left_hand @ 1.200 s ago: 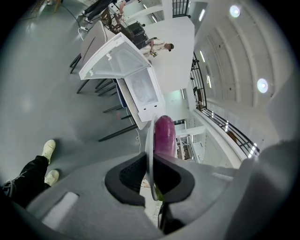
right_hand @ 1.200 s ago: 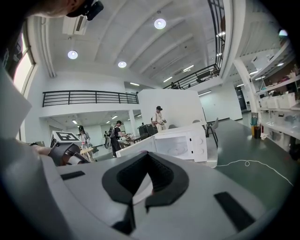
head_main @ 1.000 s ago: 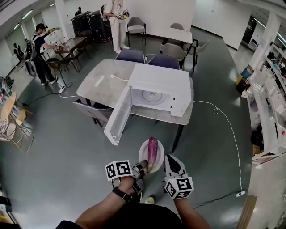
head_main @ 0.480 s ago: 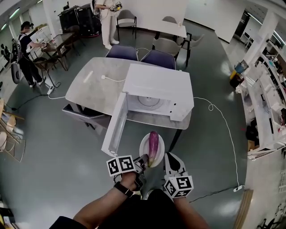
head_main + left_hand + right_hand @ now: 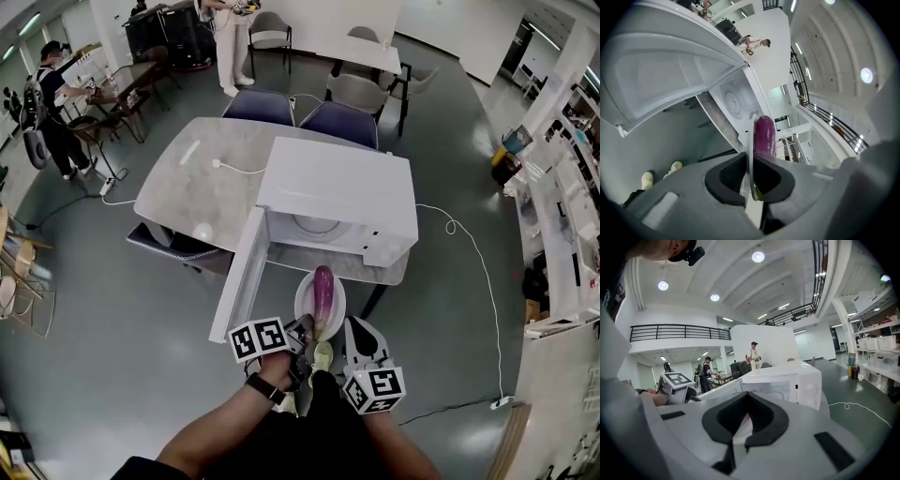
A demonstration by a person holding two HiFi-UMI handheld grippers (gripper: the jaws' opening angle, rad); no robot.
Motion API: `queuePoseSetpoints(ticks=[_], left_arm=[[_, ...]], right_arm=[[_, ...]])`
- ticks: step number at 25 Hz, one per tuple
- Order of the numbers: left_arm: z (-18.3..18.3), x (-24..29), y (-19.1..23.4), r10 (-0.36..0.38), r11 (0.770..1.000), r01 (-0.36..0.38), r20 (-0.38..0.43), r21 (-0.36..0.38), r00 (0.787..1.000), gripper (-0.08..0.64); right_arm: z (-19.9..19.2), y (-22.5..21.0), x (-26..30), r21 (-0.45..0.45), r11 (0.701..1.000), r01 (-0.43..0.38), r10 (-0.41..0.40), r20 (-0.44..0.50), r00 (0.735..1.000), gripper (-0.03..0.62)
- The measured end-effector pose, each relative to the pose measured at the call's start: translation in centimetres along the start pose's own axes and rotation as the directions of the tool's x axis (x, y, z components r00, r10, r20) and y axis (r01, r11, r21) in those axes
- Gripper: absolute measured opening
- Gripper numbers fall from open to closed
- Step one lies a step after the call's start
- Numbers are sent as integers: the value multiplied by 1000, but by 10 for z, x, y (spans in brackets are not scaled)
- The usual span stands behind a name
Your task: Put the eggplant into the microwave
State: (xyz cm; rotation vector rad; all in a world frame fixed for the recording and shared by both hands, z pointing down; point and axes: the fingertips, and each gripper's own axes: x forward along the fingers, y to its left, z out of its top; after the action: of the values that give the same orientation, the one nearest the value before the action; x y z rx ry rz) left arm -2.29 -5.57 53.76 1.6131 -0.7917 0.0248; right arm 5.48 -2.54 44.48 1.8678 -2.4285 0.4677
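A purple eggplant (image 5: 322, 291) lies lengthwise on a white plate (image 5: 304, 309), carried in the air just in front of the white microwave (image 5: 339, 191). The microwave's door (image 5: 241, 277) hangs wide open to the left, and its turntable (image 5: 312, 226) shows inside. My left gripper (image 5: 302, 330) is shut on the plate's near left rim; in the left gripper view the rim (image 5: 749, 154) runs between the pads with the eggplant (image 5: 764, 136) beyond. My right gripper (image 5: 349, 331) is shut on the plate's right rim, a thin white edge (image 5: 742, 423) showing between its pads.
The microwave stands on a grey table (image 5: 199, 181) with a white cable (image 5: 234, 166) and chairs (image 5: 305, 114) behind. Another cable (image 5: 478, 272) trails over the floor at the right. People stand at the back left (image 5: 49, 103) and far back (image 5: 225, 37). Shelving (image 5: 562, 216) lines the right.
Both grippers have carried the plate with the eggplant forward. The microwave and its open door now lie closer, right ahead of the plate. The grips are unchanged.
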Motion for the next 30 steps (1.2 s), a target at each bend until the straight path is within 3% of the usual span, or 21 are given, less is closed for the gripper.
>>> queuePoseSetpoints(ticks=[9,19,24,30], left_arm=[[56,62,17,53,996,-46,76,-82,996,20],[98,121,32,94,986,-67,180,-151,979,20],[111,139,50,118,978,-80,197,-191,973,20],[124,163,71,114,978,-79,176,-195,978,20]], right_arm=[[15,-38,77,-8,994,-109,109,-51,993,2],[19,-73,134,4,967,-253,252,-100,963,2],[6,-75,146,21,962,-273,273,-133,953,2],[-10,-81,168,24,974,-227,229,-129,965,2]])
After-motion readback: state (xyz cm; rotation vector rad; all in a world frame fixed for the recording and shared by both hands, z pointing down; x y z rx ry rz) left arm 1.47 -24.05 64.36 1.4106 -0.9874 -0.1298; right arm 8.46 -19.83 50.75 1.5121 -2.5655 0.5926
